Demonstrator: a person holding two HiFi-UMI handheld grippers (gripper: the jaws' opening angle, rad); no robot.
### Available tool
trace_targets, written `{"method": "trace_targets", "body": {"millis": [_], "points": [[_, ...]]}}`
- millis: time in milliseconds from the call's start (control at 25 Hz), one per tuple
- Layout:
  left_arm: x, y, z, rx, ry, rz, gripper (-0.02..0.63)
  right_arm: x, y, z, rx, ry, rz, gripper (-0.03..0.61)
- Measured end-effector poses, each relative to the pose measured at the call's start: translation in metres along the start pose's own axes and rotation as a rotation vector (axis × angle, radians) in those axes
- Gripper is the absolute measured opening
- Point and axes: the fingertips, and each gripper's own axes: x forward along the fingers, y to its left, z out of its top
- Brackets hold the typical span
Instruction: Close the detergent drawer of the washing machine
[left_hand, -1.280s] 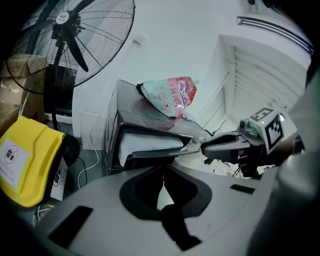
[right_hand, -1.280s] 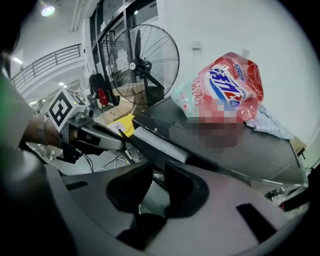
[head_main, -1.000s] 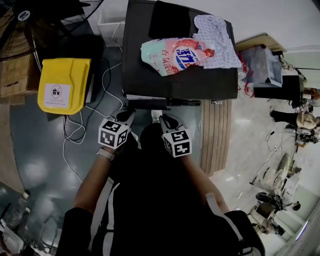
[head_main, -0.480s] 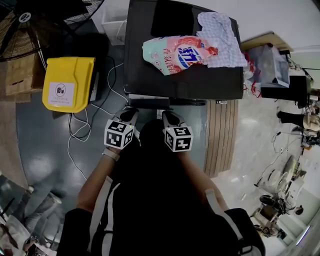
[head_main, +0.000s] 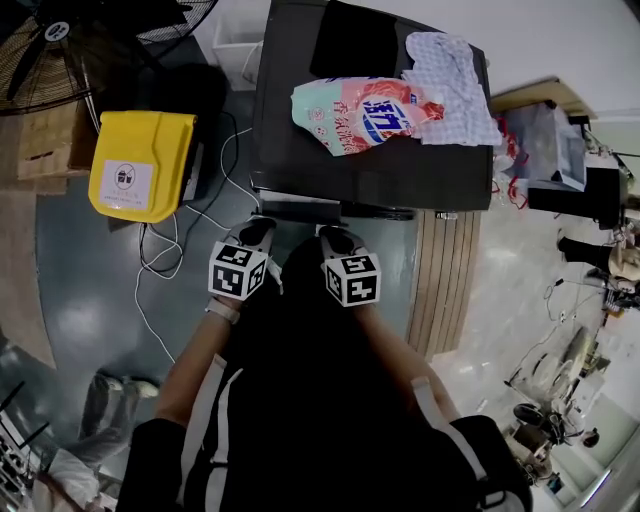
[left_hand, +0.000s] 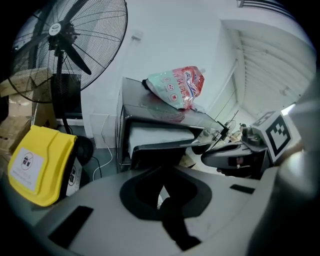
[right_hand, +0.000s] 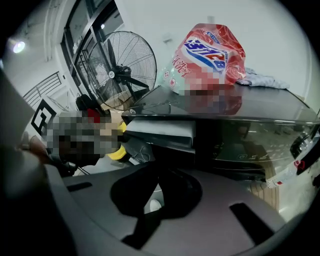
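Both hand-held grippers sit low in the centre of the head view, just under the front edge of the washer (head_main: 370, 170), which fills the upper middle of the frame. Left hand-held gripper (head_main: 252, 232) has its jaws drawn together with only a thin sliver of light between them and nothing held. Right hand-held gripper (head_main: 336, 238) has just closed, and its jaws now meet and hold nothing. The drawer (head_main: 298, 209) stands pulled out from the left part of the washer's front, its dark face toward the person and its pale inside showing behind. In the head view it lies just above the two sets of jaw tips. The left tips are near its left end and the right tips near its right end, but whether either touches it cannot be told. In the left gripper view the drawer sits directly above the jaws at mid frame. In the right gripper view it lies above and slightly left of them. On the washer's top lie a pink and green detergent bag (head_main: 365, 112) and, at its right, a patterned cloth (head_main: 452, 75). A yellow box (head_main: 140, 165) stands on the floor at the left of the frame, well apart from the drawer.
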Motion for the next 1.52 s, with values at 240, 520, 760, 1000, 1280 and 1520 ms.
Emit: {"method": "trace_targets", "body": {"millis": [240, 520, 760, 1000, 1280, 1520], "points": [[0.007, 0.0, -0.004, -0.01, 0.025, 0.017, 0.011, 0.005, 0.004, -0.001, -0.031, 0.044, 0.059, 0.015], [0.014, 0.012, 0.024, -0.026, -0.028, 0.061, 0.011, 0.009, -0.016, 0.022, -0.003, -0.01, 0.039, 0.015], [0.023, 0.012, 0.026, -0.028, 0.01, 0.06, 0.011, 0.019, -0.015, 0.025, -0.015, 0.04, 0.087, 0.015], [0.03, 0.014, 0.021, -0.042, 0.066, 0.048, 0.011, 0.03, -0.009, 0.021, -0.002, 0.106, 0.144, 0.015], [0.039, 0.02, 0.032, -0.044, 0.068, 0.037, 0.009, 0.037, -0.016, 0.032, 0.008, 0.107, 0.152, 0.014], [0.045, 0.019, 0.03, -0.006, 0.117, 0.045, 0.009, 0.042, -0.014, 0.031, 0.03, 0.147, 0.184, 0.014]]}}
